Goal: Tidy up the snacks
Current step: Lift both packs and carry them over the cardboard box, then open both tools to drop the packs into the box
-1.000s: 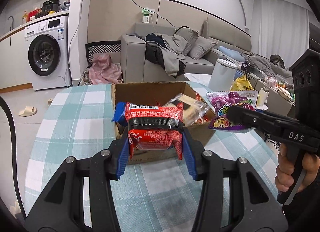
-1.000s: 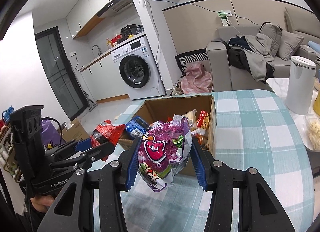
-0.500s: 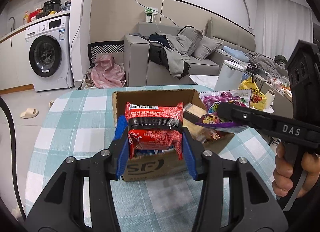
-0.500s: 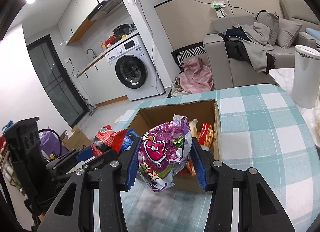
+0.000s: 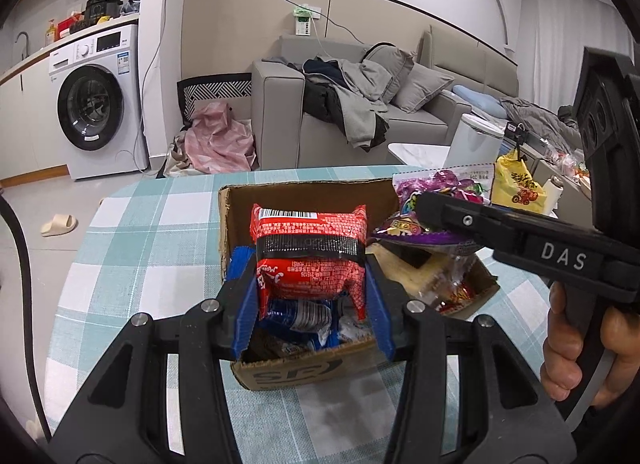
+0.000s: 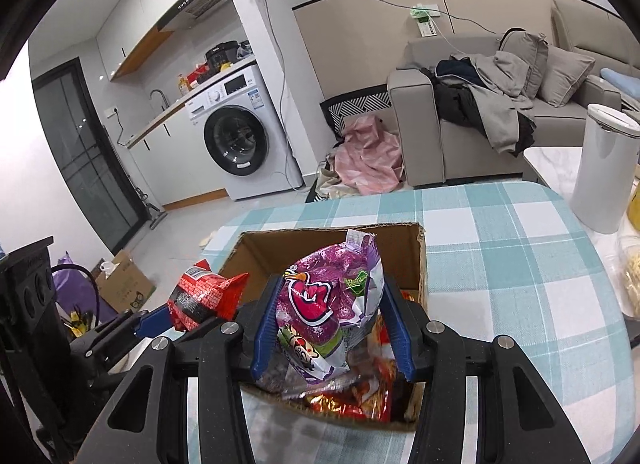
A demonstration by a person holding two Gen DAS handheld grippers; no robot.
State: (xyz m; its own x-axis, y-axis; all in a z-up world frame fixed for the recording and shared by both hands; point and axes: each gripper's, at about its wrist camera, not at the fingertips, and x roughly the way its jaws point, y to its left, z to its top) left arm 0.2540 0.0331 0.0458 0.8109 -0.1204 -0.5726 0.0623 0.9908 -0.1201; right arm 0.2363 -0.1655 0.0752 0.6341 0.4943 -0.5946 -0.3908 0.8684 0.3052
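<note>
Checked tablecloth (image 5: 120, 248) under open cardboard box (image 5: 304, 364) | left gripper (image 5: 310, 300) pinching red packet (image 5: 310, 248), right gripper (image 6: 328, 328) pinching purple bag (image 6: 332, 296), both poised above box | step, likely: loading snacks | next: lower into free space, then spread jaws.

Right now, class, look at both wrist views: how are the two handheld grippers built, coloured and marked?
Both are matte black plastic frames with triangular cut-outs and silver screw heads. Each carries two fingers faced with ribbed blue pads. The left gripper has a black cable beside it. The right gripper shows white "DAS" lettering on its pistol-style body. The bare hand on its handle shows no sleeve.
</note>
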